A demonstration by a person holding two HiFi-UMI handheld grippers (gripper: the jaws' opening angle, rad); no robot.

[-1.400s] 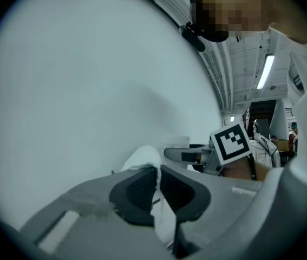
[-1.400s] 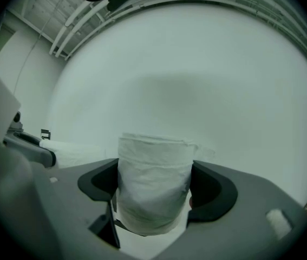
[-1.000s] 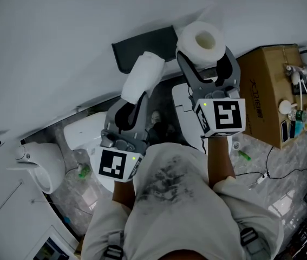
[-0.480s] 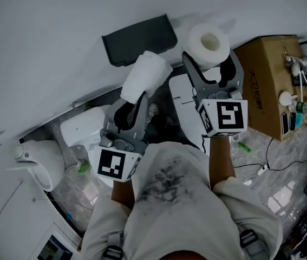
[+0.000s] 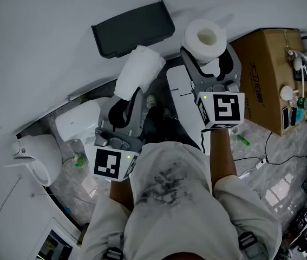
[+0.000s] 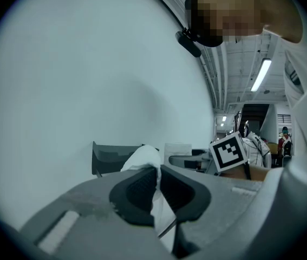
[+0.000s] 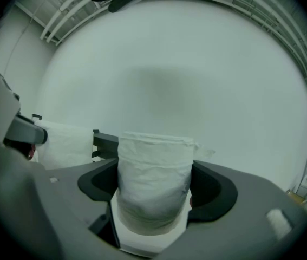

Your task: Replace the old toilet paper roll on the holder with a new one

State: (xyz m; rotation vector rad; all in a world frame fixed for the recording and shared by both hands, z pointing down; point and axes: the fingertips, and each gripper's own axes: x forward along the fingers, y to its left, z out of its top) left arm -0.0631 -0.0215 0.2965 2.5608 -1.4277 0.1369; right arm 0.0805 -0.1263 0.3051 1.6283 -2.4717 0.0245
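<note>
**Now both rolls are in the grippers and the holder waits on the wall**

Farthest left, low down, stands a white toilet fixture (image 5: 76, 124), well apart from the work.

Next comes the left hand-held gripper (image 5: 135, 93). Its jaws stand narrow, pinched on a squashed, flattened wad of white paper that I take to be the old roll (image 5: 139, 69). The left gripper view shows only a thin fold of it between the pads.

Above it, the dark holder (image 5: 133, 28) sits on the pale wall, with the old roll just below its right end. Only its top cover is visible, so I cannot tell how its bar stands.

To the right, the right hand-held gripper (image 5: 210, 61) is closed around the sides of the new roll (image 5: 203, 49). The roll is full and upright, with its core hole facing up, and it is level with the holder's right end. A cardboard box (image 5: 267, 75) stands beyond.

Several things could go wrong from here:
- **Crowding:** the old roll sits close enough to the holder to get in the way of the new roll's approach.
- **Slipping:** the thin pinch on soft paper could slip and drop the old roll.
- **Misalignment:** the new roll probably needs turning to suit the holder, and a tilted entry would jam it.
- **Crushing:** a hard squeeze could flatten its core.
</note>
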